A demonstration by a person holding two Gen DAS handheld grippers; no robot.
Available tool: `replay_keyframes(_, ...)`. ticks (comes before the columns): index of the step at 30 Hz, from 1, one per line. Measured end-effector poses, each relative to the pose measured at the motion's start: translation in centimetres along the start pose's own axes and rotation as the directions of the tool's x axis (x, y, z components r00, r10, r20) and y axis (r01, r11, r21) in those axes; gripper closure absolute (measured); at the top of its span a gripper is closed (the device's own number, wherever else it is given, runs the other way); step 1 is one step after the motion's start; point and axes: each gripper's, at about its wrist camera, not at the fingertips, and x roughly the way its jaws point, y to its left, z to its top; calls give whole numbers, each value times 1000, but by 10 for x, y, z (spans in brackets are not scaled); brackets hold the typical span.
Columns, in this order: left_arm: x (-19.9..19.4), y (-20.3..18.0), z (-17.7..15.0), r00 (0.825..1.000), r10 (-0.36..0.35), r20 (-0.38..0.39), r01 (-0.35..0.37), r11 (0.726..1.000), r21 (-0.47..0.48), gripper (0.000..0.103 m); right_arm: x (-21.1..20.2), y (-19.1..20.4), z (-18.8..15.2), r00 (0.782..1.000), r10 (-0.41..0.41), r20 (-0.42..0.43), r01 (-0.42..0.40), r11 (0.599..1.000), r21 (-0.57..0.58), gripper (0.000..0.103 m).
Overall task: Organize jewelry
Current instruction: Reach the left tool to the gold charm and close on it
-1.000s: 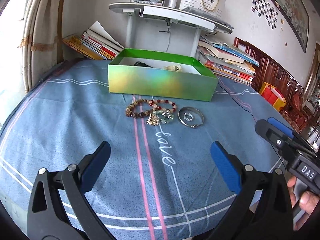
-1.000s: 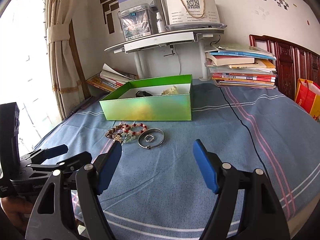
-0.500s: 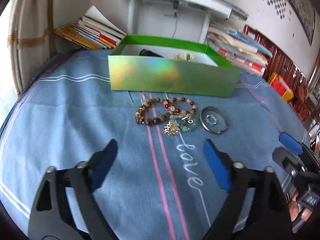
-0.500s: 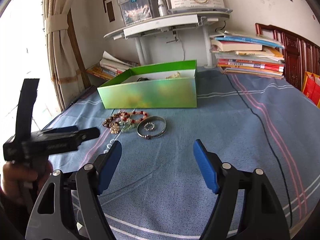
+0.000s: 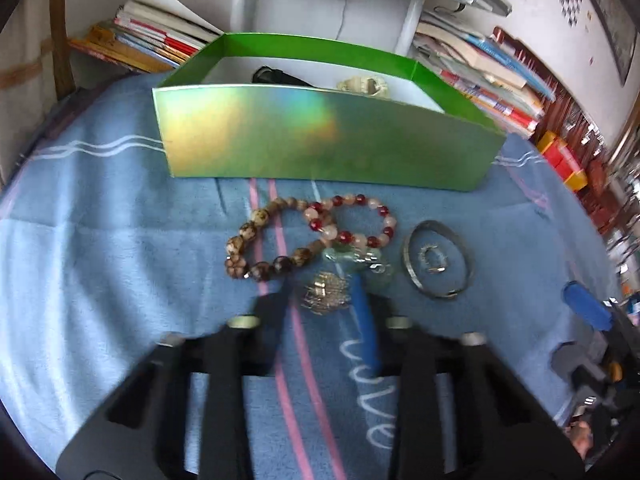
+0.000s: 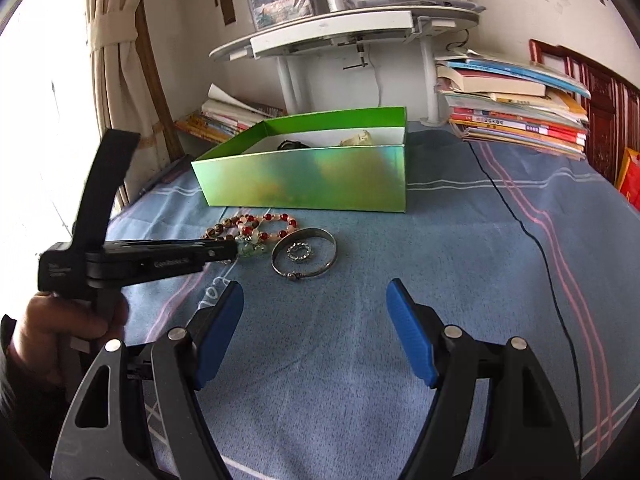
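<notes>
On the blue bedspread, in front of the green box [image 5: 320, 148], lie a brown bead bracelet [image 5: 256, 240], a red and pink bead bracelet [image 5: 360, 216], a pale green piece [image 5: 360, 258], a gold trinket [image 5: 324, 292] and a silver bangle [image 5: 438, 264] with a small ring [image 5: 432, 258] inside it. My left gripper [image 5: 322, 292] is down at the pile. Its jaws are closing, the gold trinket sits between them, and a small gap still shows. My right gripper [image 6: 315, 292] hangs open and empty short of the bangle [image 6: 304, 256].
The box [image 6: 304, 180] holds a black item and a cream one. Book stacks [image 6: 516, 116] and a white shelf stand [image 6: 352, 28] lie behind it. A black cable [image 6: 532, 240] runs down the bedspread on the right. A curtain hangs at the left.
My left gripper moved forward and down to the jewelry pile, and its jaws narrowed from wide open around the gold trinket. The right gripper crept forward and stayed open.
</notes>
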Motion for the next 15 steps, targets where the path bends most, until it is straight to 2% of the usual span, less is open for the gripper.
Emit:
replay_keyframes(6,-17,3,-9,998,-37,51,38,999,-9,82,18,15,19,999,-25,-28,23,996,-81,31)
replay_keyframes(9,-34,6,-15,995,-53,84,54,998,-13,82,38,21,33,996,-64,-62,56,989,-134,44)
replay_keyframes(11,-43,7,-19,994,-58,88,59,998,-7,82,54,22,40,989,-103,-103,84,982,-170,57)
replay_keyframes(13,-52,9,-22,993,-64,98,66,998,-11,82,74,23,43,978,-135,-158,98,970,-222,62)
replay_keyframes(15,-58,12,-22,992,-71,106,72,997,-9,82,90,24,45,971,-131,-199,80,966,-246,65)
